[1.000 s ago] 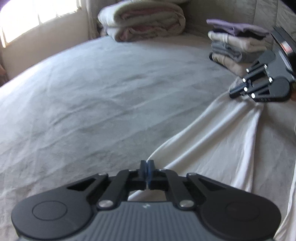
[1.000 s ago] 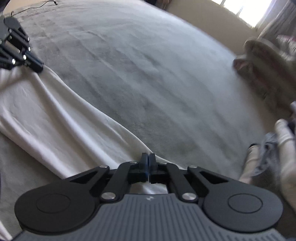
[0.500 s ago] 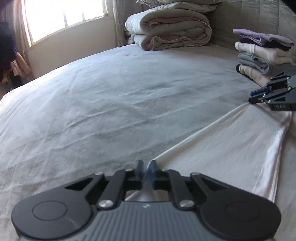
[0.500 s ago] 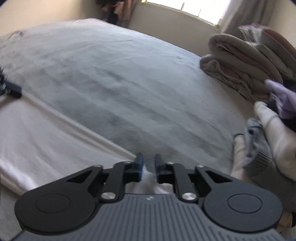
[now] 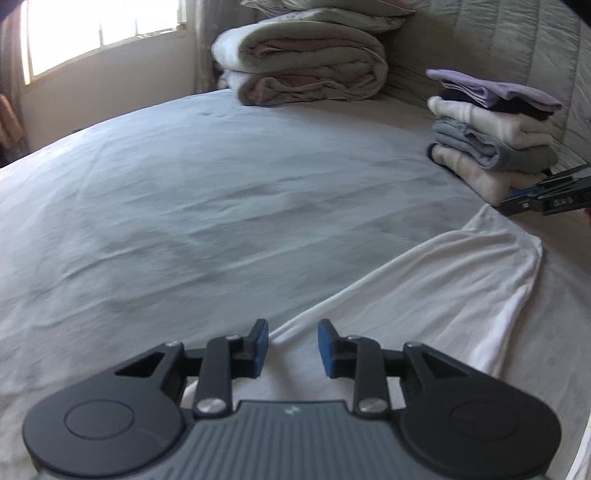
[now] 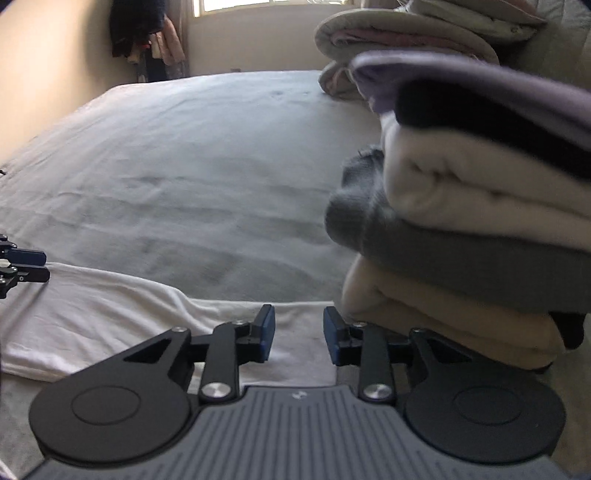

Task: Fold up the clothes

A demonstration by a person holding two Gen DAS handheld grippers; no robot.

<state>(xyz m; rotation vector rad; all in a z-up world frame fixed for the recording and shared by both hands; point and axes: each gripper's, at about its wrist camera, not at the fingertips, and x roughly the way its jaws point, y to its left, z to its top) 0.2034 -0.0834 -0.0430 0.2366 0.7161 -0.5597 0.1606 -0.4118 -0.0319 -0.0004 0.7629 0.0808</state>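
Lying flat across the bed, the white cotton garment [image 5: 436, 295] stretches as a long band between the two claws, its long axis running from the left gripper [image 5: 291, 345] at one end to the right gripper [image 6: 298, 334] at the other. Each claw sits right over its own end of the cloth, so neither hand is nearer than the other. Both pairs of jaws are opening, with the blue pads apart; white fabric shows in the gap of each, but the pads do not press on it, so the cloth looks let go. The next fold, I judge, would bring one short end over the other along that axis.

The grey wrinkled bedsheet [image 5: 207, 192] is bare beyond the garment. A stack of folded clothes, lilac on top then dark, cream, grey and beige [image 6: 472, 206], stands just beside the right claw. A rolled beige and pink duvet [image 5: 306, 70] lies farther back, under a bright window [image 5: 99, 33].
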